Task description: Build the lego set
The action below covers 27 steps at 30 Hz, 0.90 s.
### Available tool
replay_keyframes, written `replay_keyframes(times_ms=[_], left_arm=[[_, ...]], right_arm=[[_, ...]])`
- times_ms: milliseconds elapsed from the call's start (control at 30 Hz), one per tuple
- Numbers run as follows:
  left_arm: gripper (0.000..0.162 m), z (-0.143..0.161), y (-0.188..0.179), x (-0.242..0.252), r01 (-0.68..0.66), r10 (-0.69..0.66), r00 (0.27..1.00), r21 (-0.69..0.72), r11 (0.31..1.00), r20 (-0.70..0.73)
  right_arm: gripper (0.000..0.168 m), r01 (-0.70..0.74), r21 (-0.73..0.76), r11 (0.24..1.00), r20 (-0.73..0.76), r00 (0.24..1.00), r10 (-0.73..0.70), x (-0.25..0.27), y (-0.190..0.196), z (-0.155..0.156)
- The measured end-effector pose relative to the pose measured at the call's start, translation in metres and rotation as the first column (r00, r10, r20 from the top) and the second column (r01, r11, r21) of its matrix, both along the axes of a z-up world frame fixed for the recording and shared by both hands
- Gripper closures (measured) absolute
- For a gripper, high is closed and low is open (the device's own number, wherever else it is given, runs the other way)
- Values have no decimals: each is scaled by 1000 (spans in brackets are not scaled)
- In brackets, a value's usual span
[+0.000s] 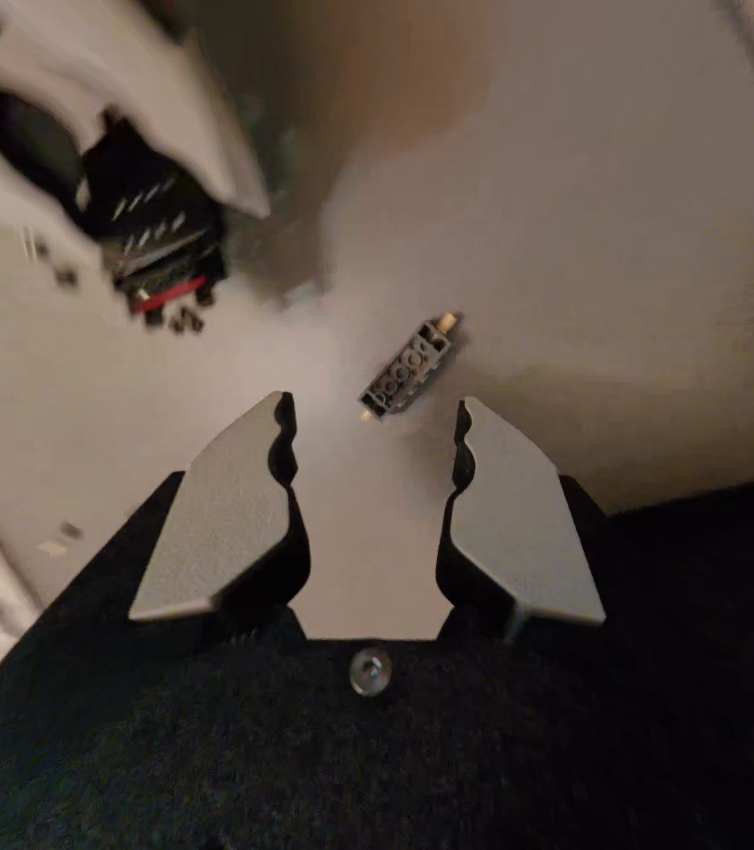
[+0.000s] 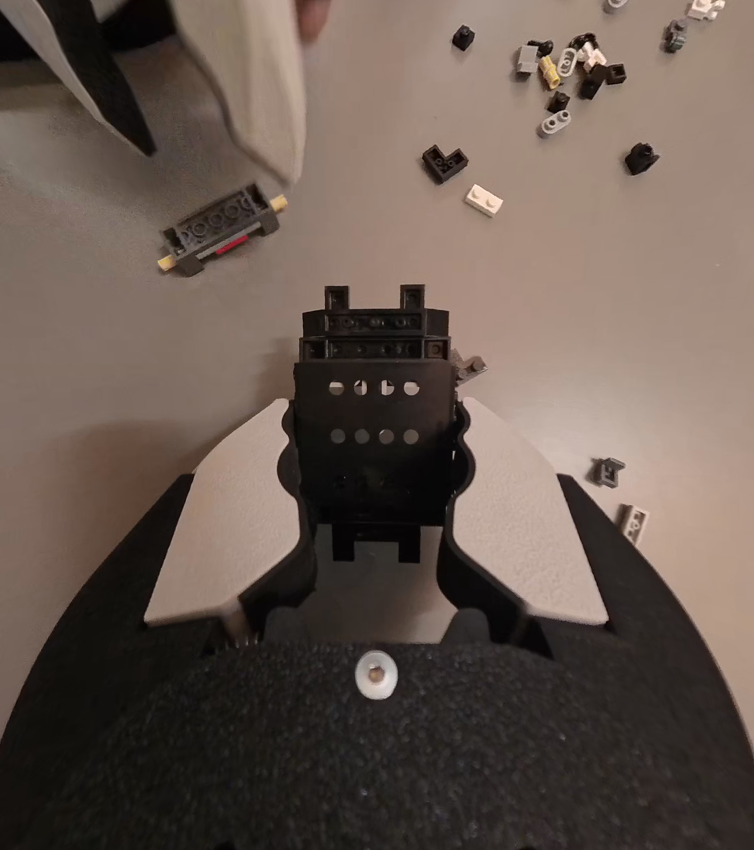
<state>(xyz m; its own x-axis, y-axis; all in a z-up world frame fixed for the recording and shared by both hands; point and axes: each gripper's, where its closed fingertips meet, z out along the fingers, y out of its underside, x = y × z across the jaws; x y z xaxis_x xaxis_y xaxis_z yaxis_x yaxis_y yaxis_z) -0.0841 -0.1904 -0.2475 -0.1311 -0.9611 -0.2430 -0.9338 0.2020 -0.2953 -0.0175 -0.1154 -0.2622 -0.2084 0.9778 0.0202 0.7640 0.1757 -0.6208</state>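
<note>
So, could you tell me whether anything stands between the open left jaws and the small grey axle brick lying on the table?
Nothing visible does: the grey axle brick with tan pegs lies on bare table just ahead of the left gripper.

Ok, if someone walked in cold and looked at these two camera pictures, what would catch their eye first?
Most likely the black lego assembly clamped in the right gripper at the centre of the right wrist view, its plate dotted with round holes. Next, the small grey axle piece with tan pegs lying alone on the table, just ahead of the open left gripper. Loose bricks are scattered at the upper right of the right wrist view.
</note>
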Motion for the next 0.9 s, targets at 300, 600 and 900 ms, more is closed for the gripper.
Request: replay_keyframes(times_ms=[300, 600, 900], left_arm=[[84, -19, -9, -1, -758, 874, 411, -434, 486, 260], [104, -26, 3, 16, -713, 745, 591, -230, 662, 309], [109, 23, 23, 13, -602, 618, 767, -136, 787, 175]], right_arm=[[104, -50, -13, 999, 13, 999, 50, 0, -16, -4], [105, -115, -23, 993, 1, 993, 115, 0, -27, -5], [105, -122, -12, 992, -81, 989, 121, -17, -38, -4]])
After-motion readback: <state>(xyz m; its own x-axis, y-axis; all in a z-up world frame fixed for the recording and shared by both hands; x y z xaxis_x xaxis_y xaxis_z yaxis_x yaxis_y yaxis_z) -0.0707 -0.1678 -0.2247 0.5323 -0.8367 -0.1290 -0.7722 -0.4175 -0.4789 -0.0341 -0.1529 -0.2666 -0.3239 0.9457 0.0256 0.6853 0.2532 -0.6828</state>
